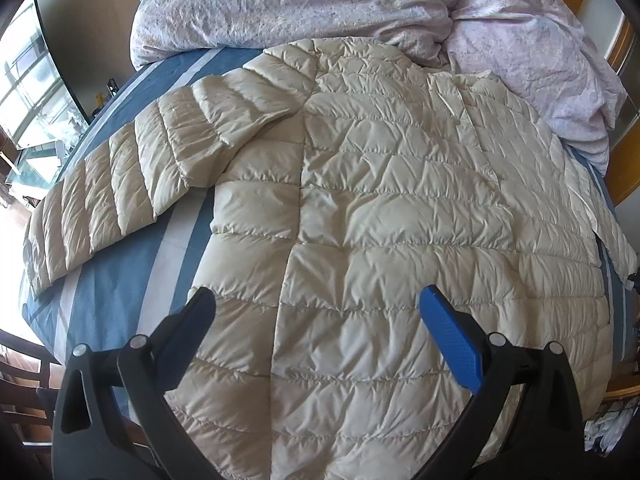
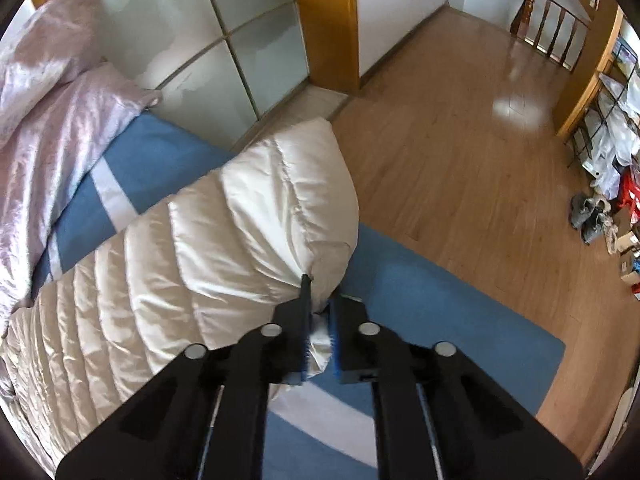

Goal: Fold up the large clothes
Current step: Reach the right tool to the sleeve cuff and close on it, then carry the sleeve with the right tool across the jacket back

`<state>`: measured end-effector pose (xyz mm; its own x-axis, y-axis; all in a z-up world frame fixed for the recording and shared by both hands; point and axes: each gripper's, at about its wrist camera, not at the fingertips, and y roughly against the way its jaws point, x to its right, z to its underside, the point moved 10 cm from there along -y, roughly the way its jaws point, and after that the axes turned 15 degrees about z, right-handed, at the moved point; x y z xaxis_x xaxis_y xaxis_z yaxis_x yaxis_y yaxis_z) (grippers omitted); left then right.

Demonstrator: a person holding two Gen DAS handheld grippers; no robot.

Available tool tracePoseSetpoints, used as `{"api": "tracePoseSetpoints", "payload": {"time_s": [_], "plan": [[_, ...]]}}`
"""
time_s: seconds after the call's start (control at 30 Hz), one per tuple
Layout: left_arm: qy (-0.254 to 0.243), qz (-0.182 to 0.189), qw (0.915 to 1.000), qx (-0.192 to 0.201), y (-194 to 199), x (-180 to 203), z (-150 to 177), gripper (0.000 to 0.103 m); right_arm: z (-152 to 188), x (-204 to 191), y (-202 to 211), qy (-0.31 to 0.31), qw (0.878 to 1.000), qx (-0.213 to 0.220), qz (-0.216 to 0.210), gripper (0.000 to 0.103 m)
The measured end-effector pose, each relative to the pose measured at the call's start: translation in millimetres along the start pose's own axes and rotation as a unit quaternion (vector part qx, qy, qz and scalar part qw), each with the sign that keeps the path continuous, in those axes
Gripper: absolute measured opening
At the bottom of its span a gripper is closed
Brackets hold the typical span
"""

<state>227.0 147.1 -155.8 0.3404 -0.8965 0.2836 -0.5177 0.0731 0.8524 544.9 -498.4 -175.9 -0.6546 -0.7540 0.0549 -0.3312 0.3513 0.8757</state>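
Note:
A cream quilted puffer jacket (image 1: 380, 208) lies spread flat on the blue-and-white striped bed sheet (image 1: 108, 304), one sleeve (image 1: 132, 184) stretched out to the left. My left gripper (image 1: 316, 304) hovers open just above the jacket's lower body, nothing between its black and blue fingers. In the right wrist view the other sleeve (image 2: 224, 232) runs toward the bed's edge, and my right gripper (image 2: 320, 292) is shut on the cuff end of the sleeve, with cream fabric pinched between its pads.
A crumpled pale pink duvet (image 1: 304, 4) is heaped at the head of the bed, just past the jacket's collar. Frosted glass doors (image 2: 208, 36) stand beside the bed. Wooden floor (image 2: 460, 140) lies beyond the bed edge, with shoes and bags (image 2: 600, 208) by a shelf.

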Motion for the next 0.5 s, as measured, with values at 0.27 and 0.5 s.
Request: {"api": "tracePoseSetpoints", "payload": {"time_s": [0.27,0.5], "plan": [[0.015,0.013,0.9996,0.022,6,-3,-7,0.101,-7,-88,104,0.068,0.987,0.096,-0.111,0.005],[0.04,0.021,0.9982,0.04,14,-15,-7,0.101,80,-222,189,0.178,0.949,0.073,-0.249,0.005]]}}
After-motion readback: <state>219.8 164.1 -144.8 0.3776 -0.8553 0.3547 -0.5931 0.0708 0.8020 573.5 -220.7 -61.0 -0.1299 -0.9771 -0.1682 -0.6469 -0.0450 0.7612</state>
